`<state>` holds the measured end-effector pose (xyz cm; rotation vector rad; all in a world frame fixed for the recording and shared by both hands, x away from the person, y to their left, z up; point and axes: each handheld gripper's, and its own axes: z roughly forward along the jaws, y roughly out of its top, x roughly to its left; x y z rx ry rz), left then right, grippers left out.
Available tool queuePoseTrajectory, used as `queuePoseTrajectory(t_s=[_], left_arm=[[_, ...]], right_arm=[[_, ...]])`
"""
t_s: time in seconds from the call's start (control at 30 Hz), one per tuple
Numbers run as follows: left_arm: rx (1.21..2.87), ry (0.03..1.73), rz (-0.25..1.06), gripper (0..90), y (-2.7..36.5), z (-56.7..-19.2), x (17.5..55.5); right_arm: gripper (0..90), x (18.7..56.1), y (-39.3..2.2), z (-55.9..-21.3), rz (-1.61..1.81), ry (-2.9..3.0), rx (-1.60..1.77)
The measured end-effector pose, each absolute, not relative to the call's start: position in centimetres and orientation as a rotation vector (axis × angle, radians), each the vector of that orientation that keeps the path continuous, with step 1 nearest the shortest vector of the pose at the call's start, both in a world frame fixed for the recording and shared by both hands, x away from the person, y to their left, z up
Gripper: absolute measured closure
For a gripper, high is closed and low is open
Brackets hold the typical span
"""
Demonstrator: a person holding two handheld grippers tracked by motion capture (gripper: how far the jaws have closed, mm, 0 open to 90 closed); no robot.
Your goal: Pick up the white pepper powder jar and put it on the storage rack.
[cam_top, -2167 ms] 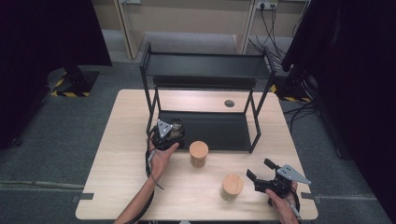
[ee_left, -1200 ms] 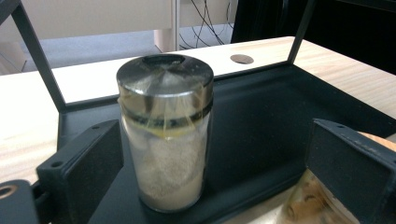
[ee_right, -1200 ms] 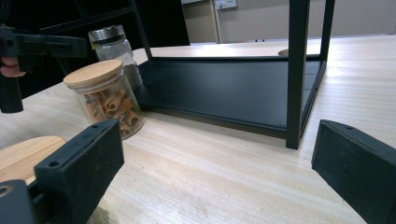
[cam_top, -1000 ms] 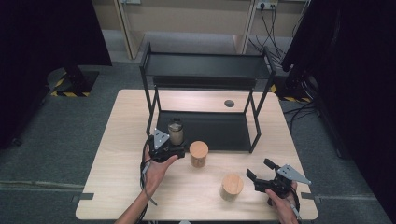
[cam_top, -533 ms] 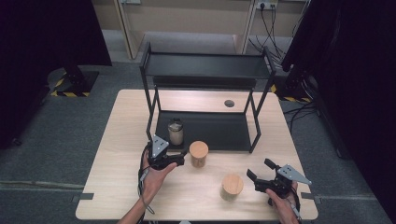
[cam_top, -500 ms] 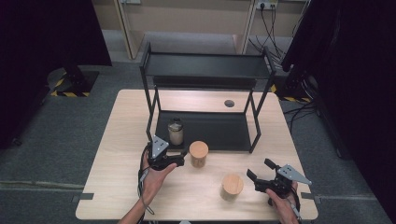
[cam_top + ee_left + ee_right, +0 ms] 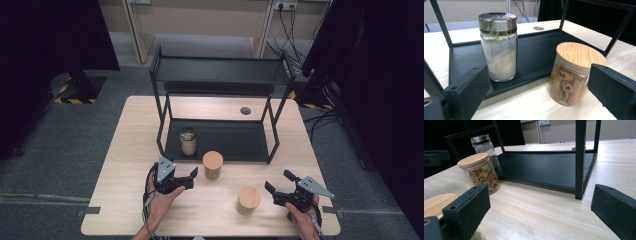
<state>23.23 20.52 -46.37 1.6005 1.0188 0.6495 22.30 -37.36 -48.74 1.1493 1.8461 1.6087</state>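
three jars sit on my table (image 7: 125, 150) right now, and neither of my grippers is holding any of them. the jar with the metal lid (image 7: 188, 141) stands upright on the black bottom tray of the two-tier rack (image 7: 220, 75), toward its front left corner; in the left gripper view that same jar (image 7: 498, 47) shows a pale powder filling roughly its lower half, with tape under the lid. just in front of the tray's front edge, on bare wood, stands a wooden-lidded jar (image 7: 212, 165); close up (image 7: 574, 75) i can see it is packed with rolled brown sticks. the second wooden-lidded jar (image 7: 248, 200) stands nearer to me and to the right, well apart from the rack.

my left gripper (image 7: 186, 178) sits on the table just left of the stick jar, jaws spread wide with nothing between them, pointing toward the rack. my right gripper (image 7: 280, 189) rests near the front right corner of the table, just right of the second wooden-lidded jar, jaws also spread apart and empty. in the right gripper view the stick jar (image 7: 480, 173) and the metal-lidded one (image 7: 484, 147) stand off to the left, and a wooden lid's edge (image 7: 437, 202) shows beside the left jaw.
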Motion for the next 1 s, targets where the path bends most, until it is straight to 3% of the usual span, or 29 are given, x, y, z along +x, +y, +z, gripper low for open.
queuePoseTrajectory(t_s=[1.0], left_arm=[[1.600, 0.965, 0.641, 3.0, 21.9, -48.6, 18.4]], right_arm=[[2.4, 22.3, -37.5, -48.8, 1.616, 1.838, 1.153]])
